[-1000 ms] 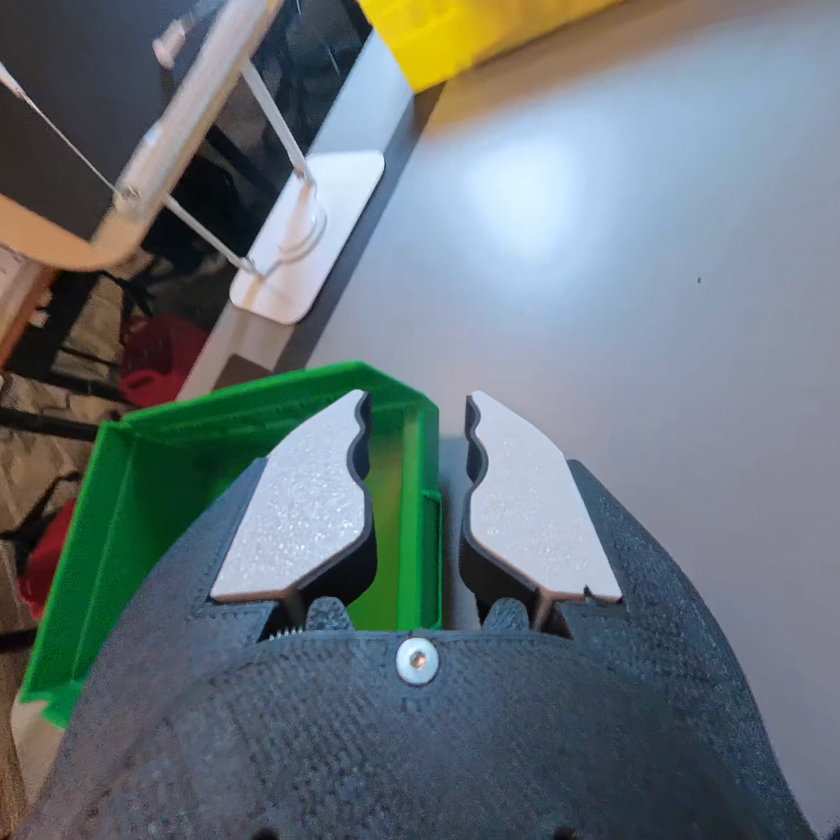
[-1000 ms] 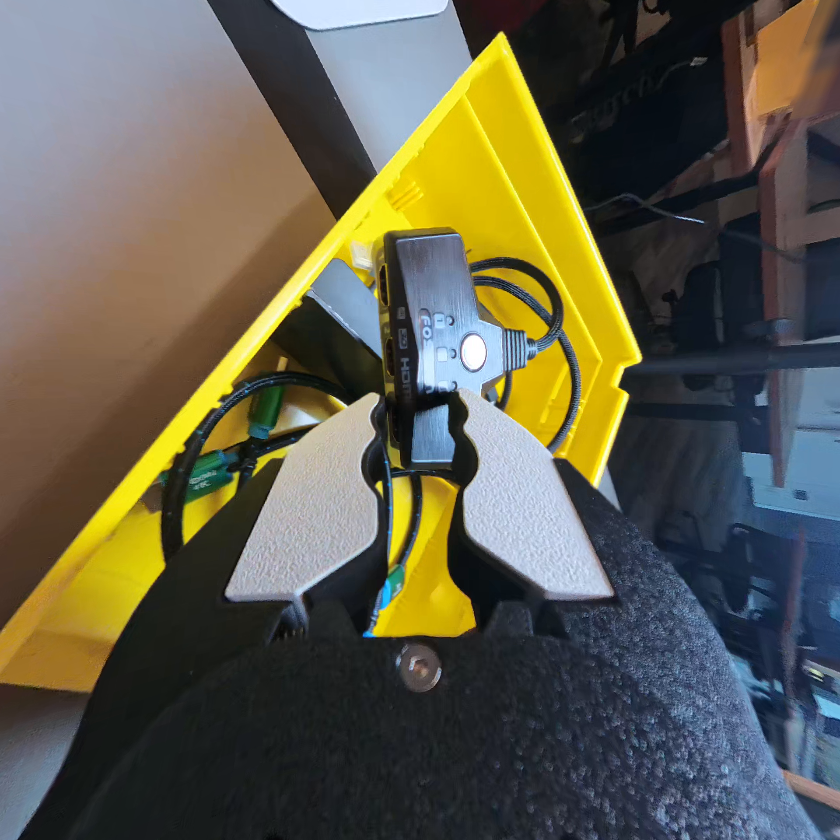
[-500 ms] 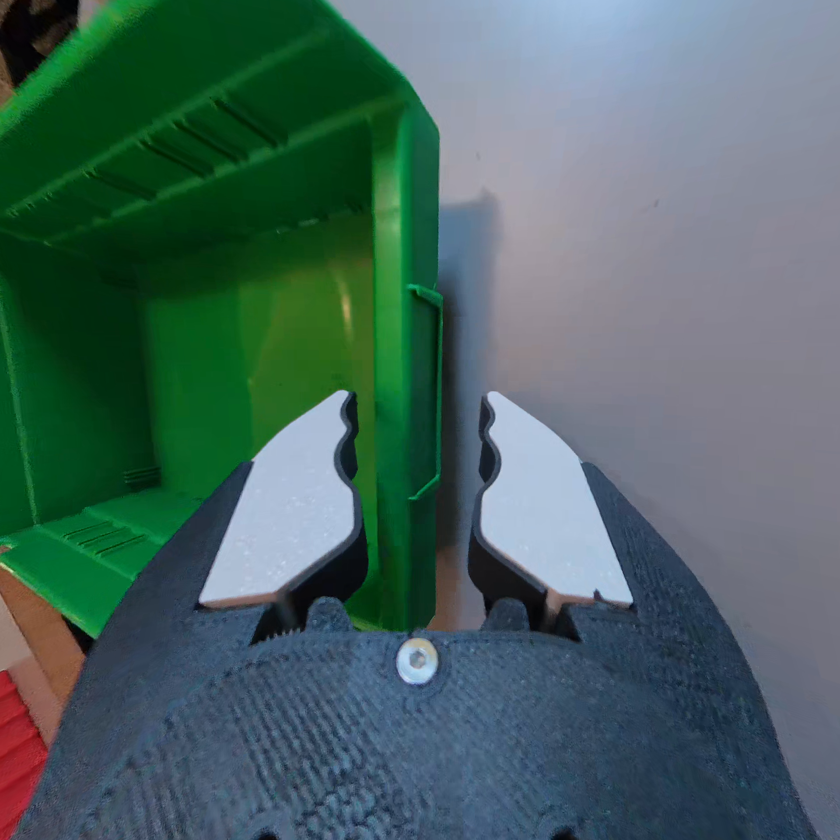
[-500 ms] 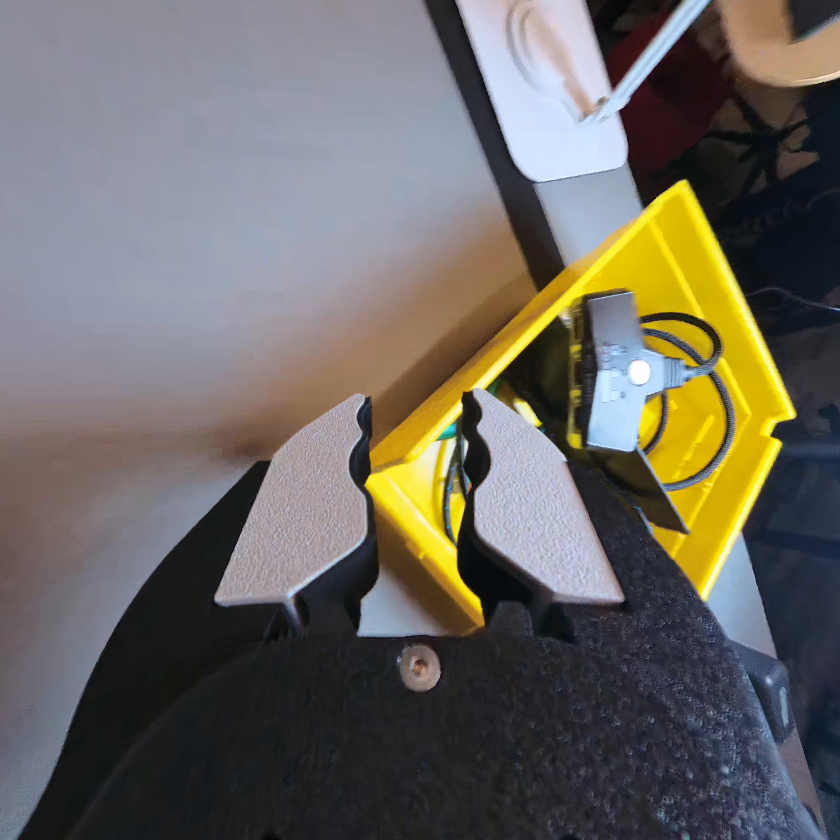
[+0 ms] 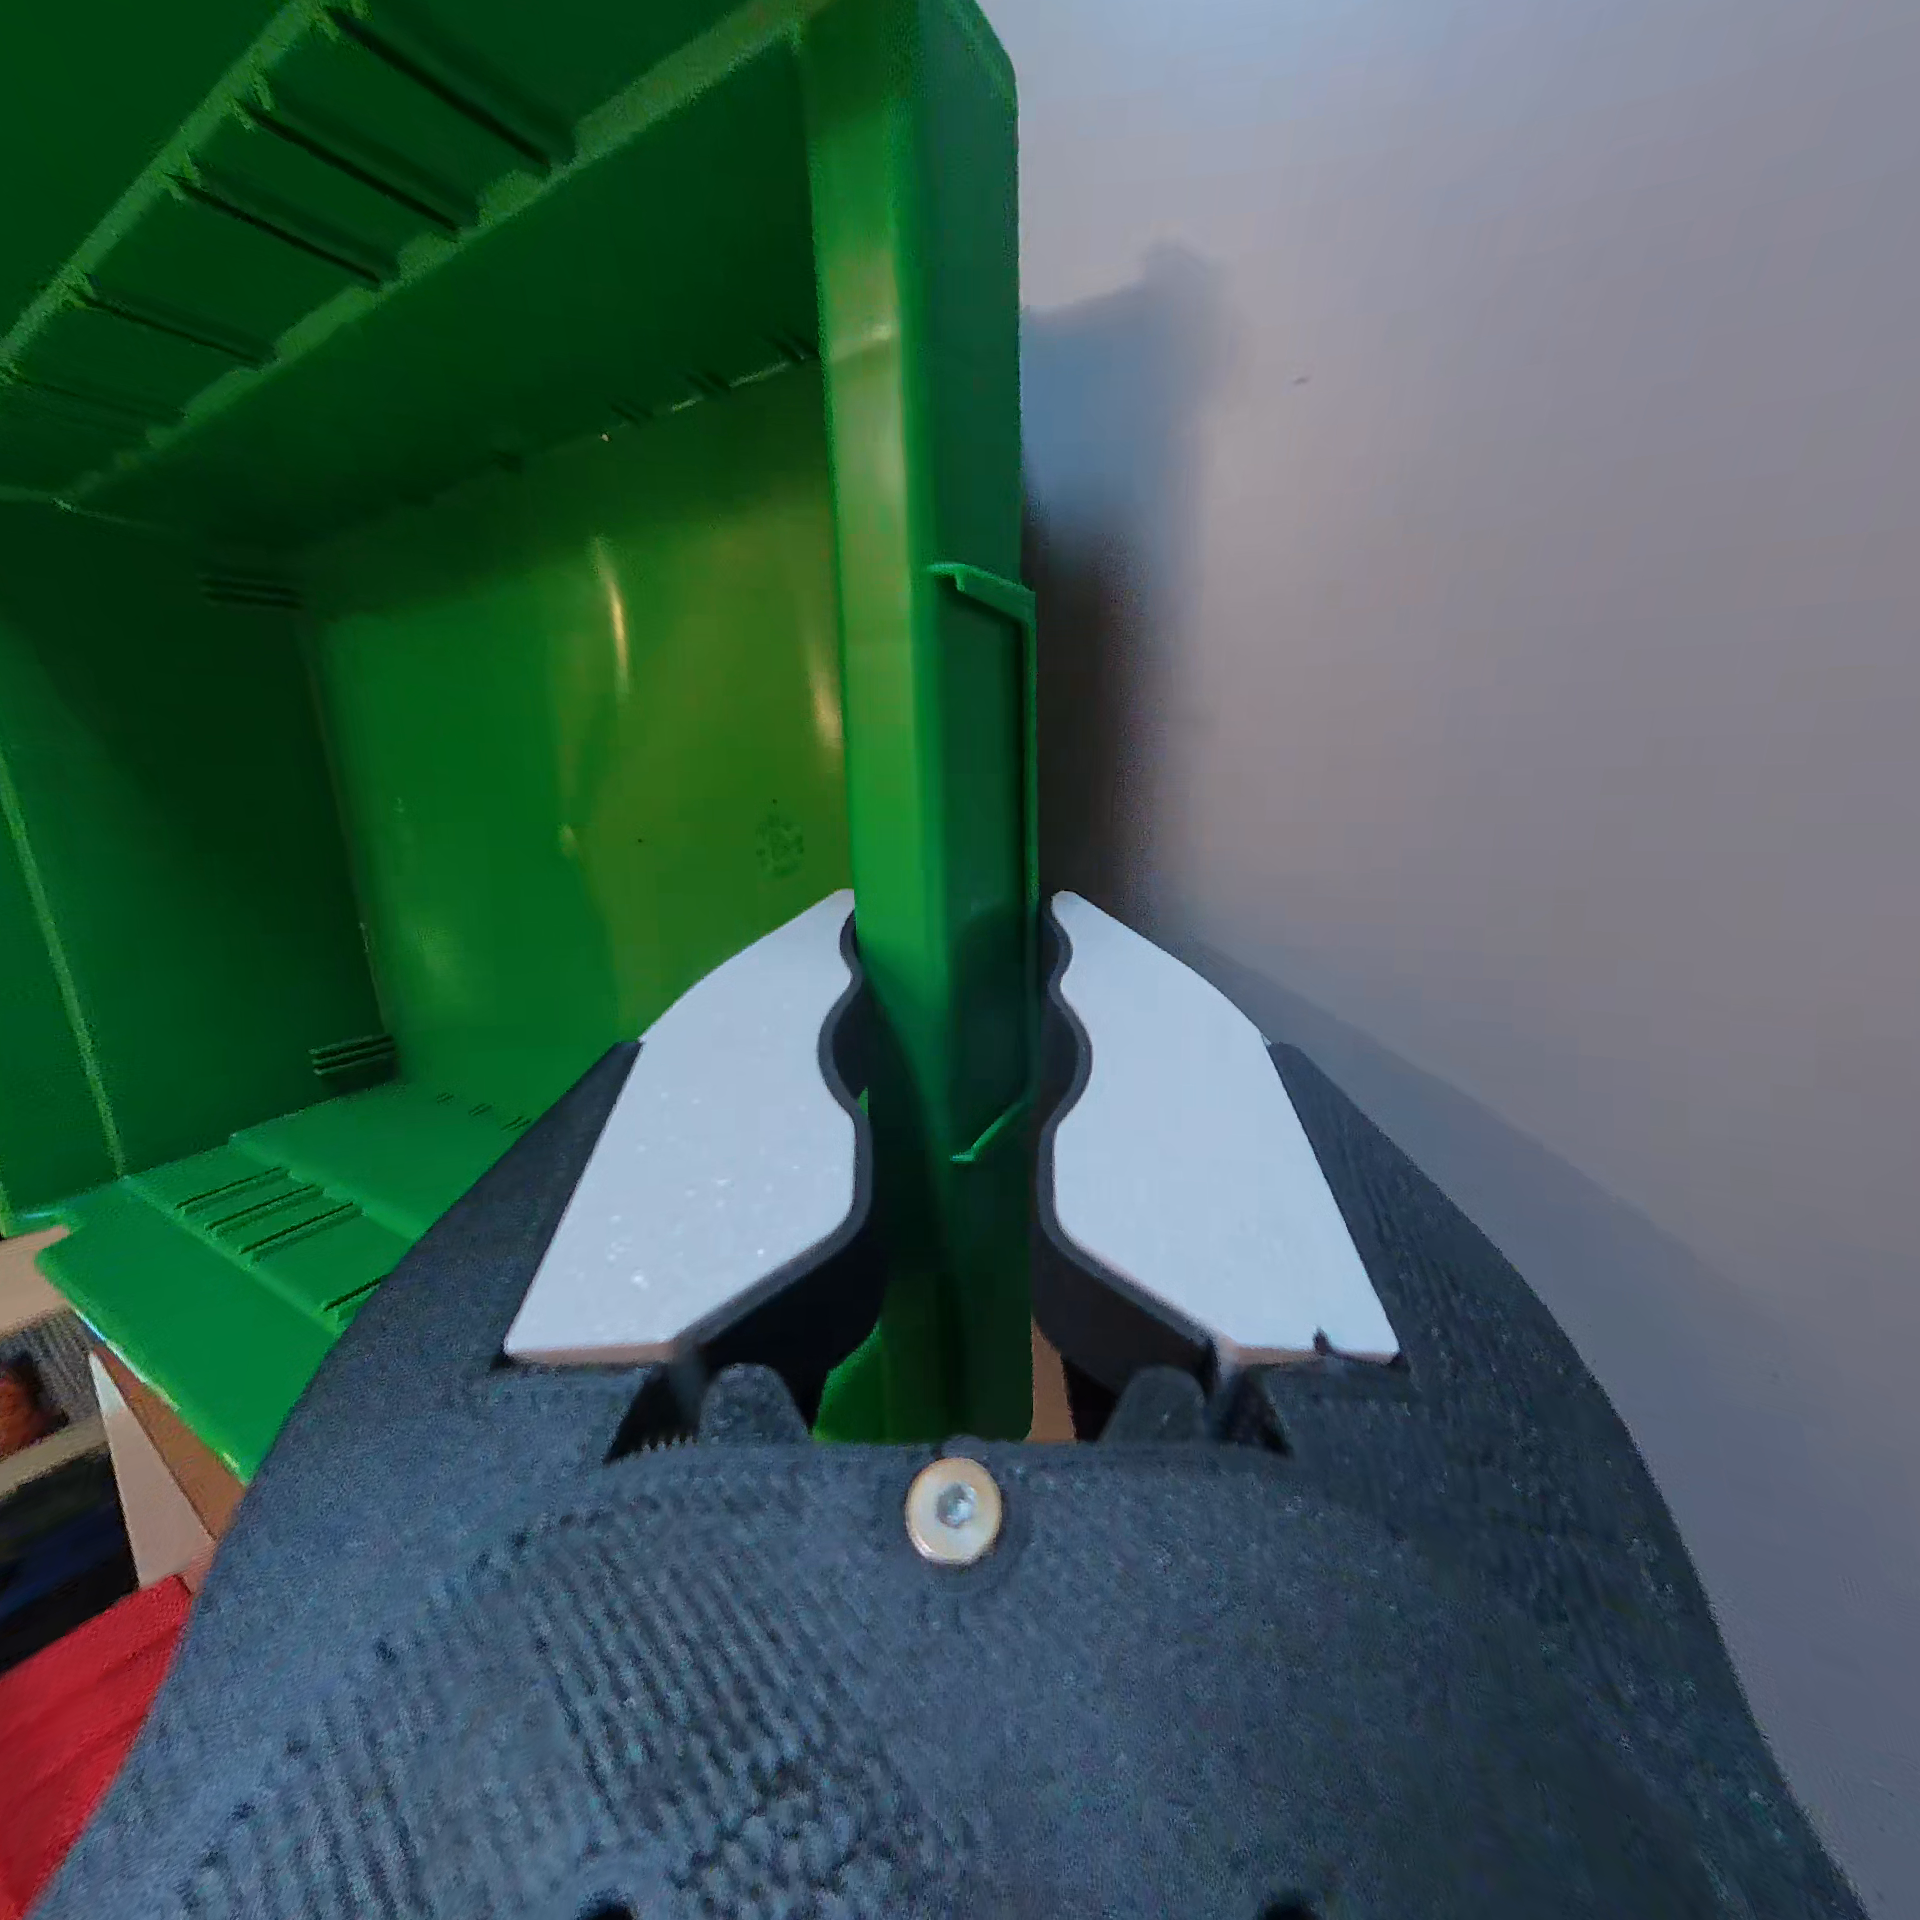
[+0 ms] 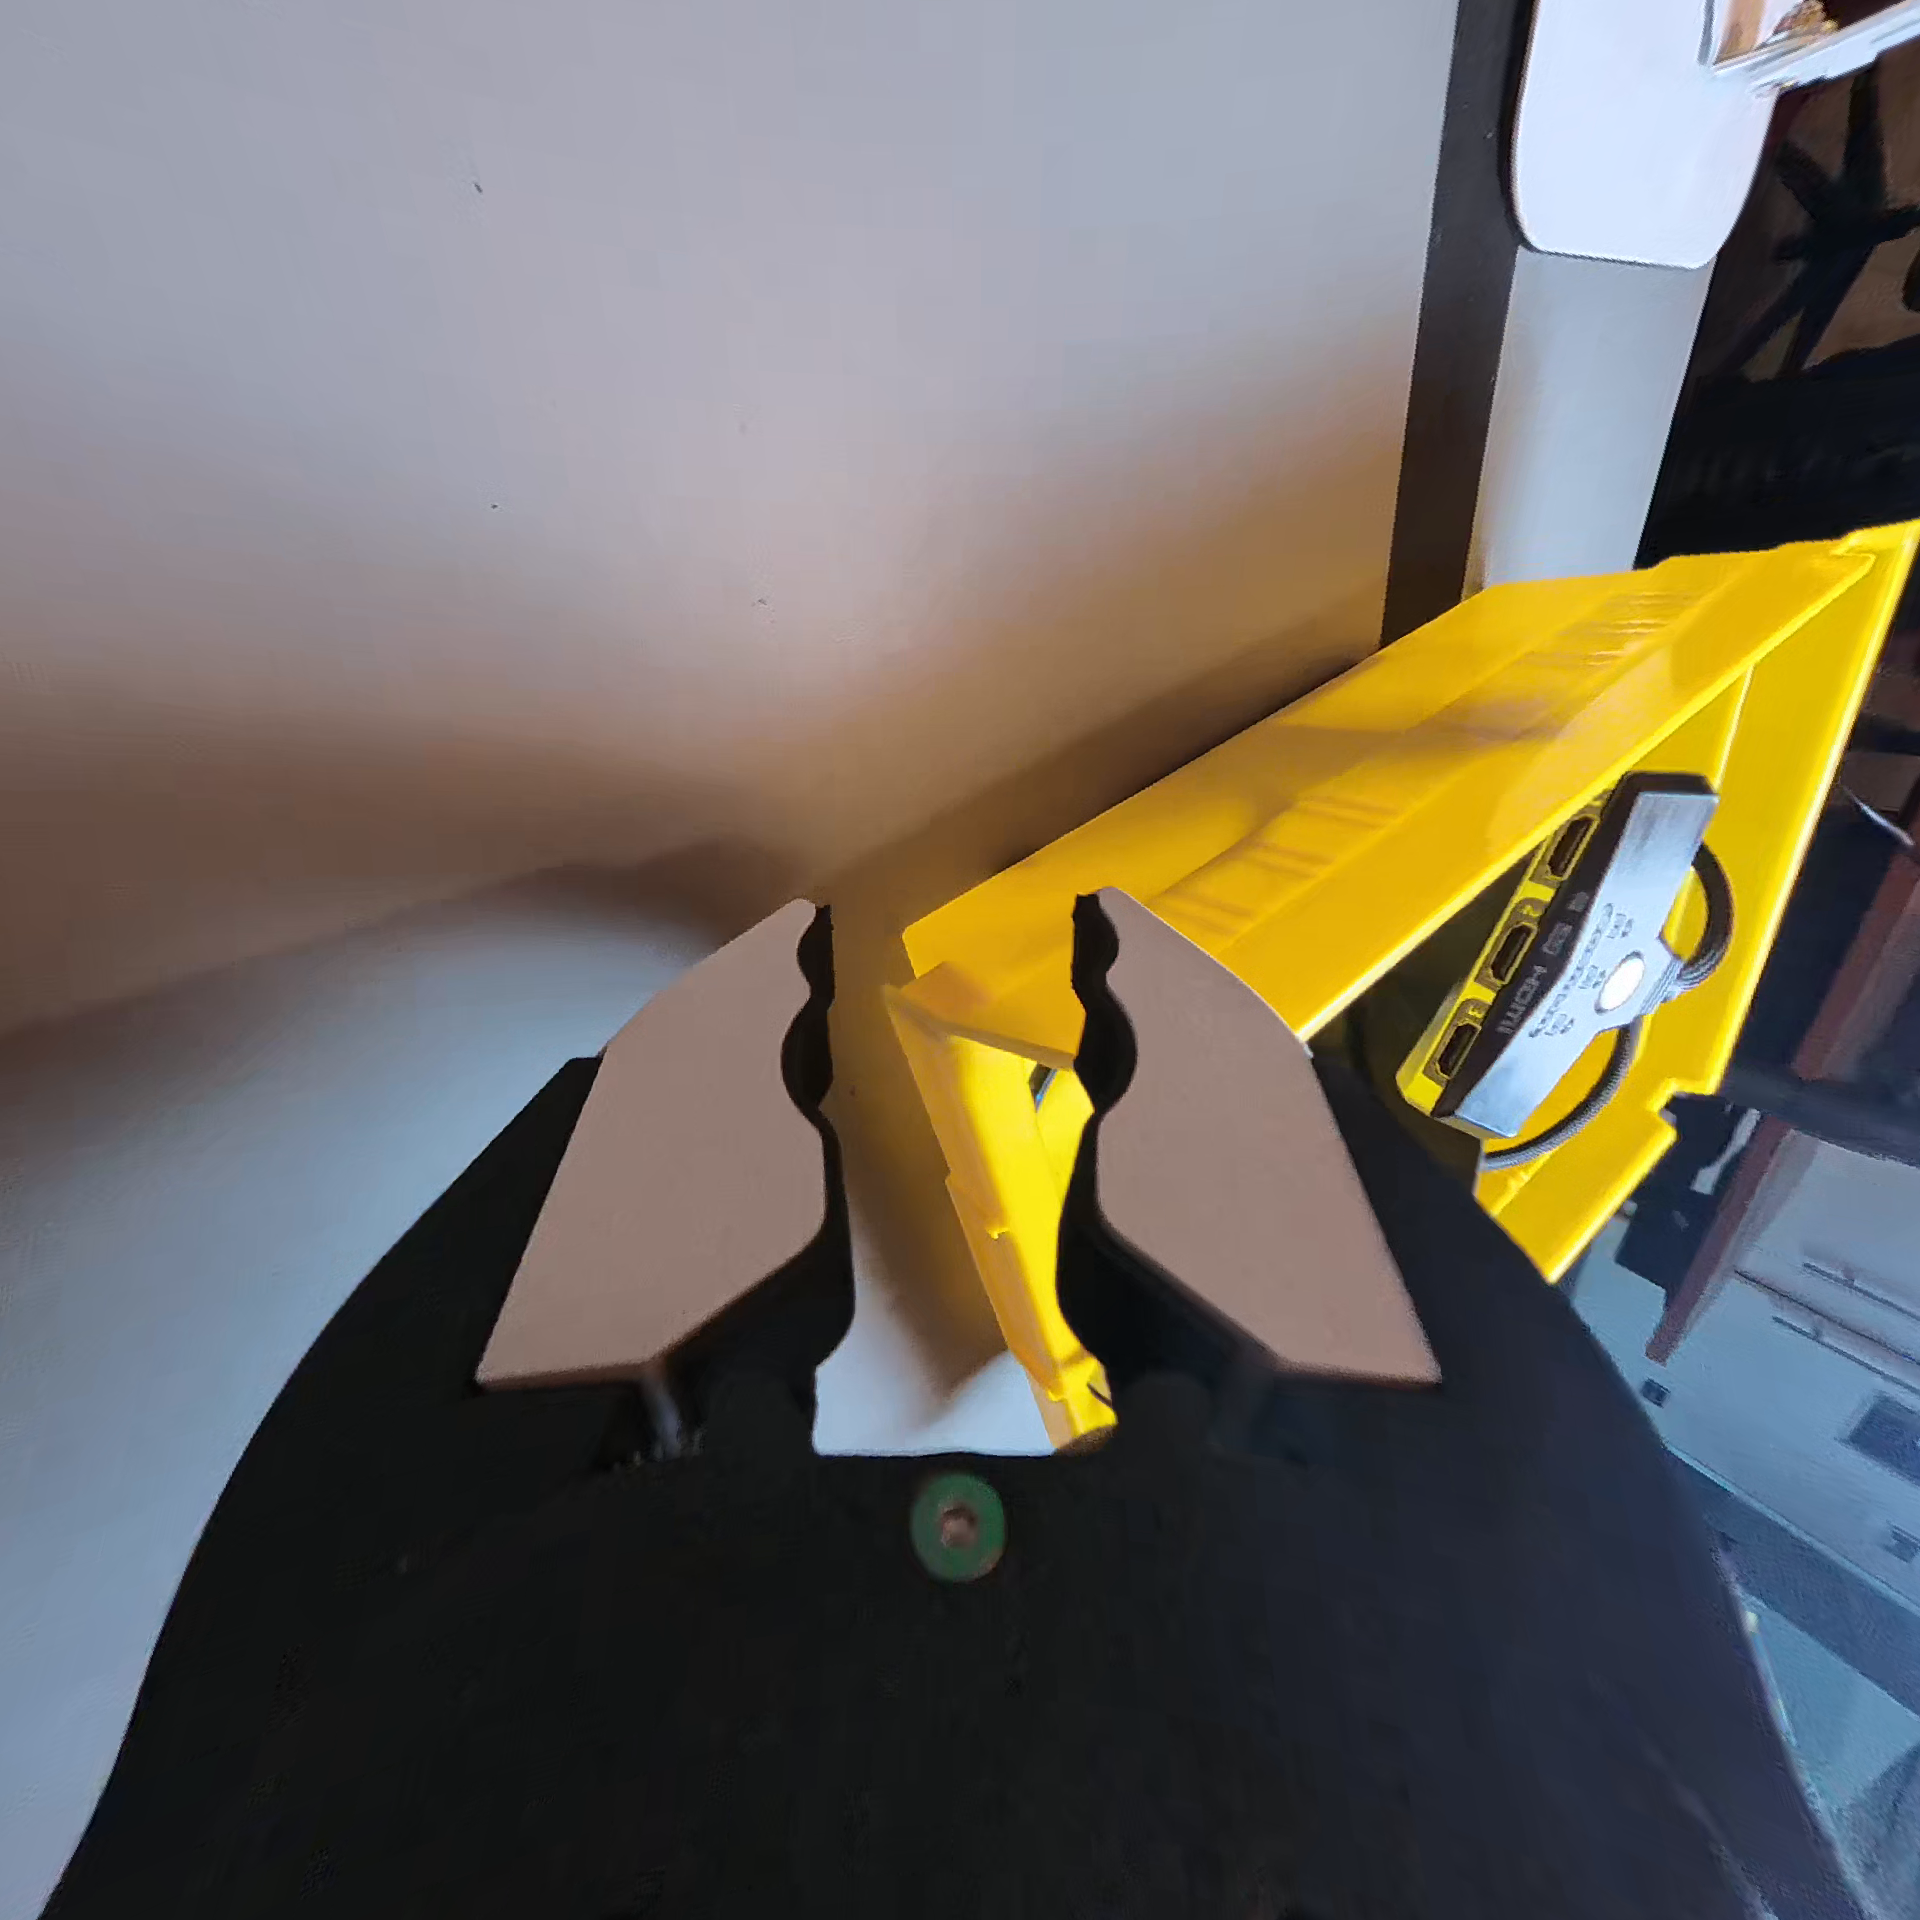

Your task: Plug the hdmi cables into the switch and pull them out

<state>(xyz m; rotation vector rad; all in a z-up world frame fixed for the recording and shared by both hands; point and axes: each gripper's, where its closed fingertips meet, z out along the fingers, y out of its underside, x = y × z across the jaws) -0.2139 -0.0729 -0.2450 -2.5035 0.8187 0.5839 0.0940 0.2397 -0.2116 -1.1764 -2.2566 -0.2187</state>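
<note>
Switch [image 6: 1558, 987], silver with 3 ports, lies in the yellow bin [image 6: 1351, 831] at right of frame while my right gripper [image 6: 951, 977] straddles its corner spread, and my left gripper [image 5: 945, 997] pinches the green bin [image 5: 914, 520] wall, probably to reposition both.

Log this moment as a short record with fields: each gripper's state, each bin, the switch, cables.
left gripper: fingers closed on the side wall of the green bin
right gripper: open, fingers straddling the near wall of the yellow bin, not yet clamped
green bin contents: nothing visible inside
yellow bin contents: HDMI switch with its black cable coiled behind it
switch ports: three visible, all unplugged
surface: grey table
</note>
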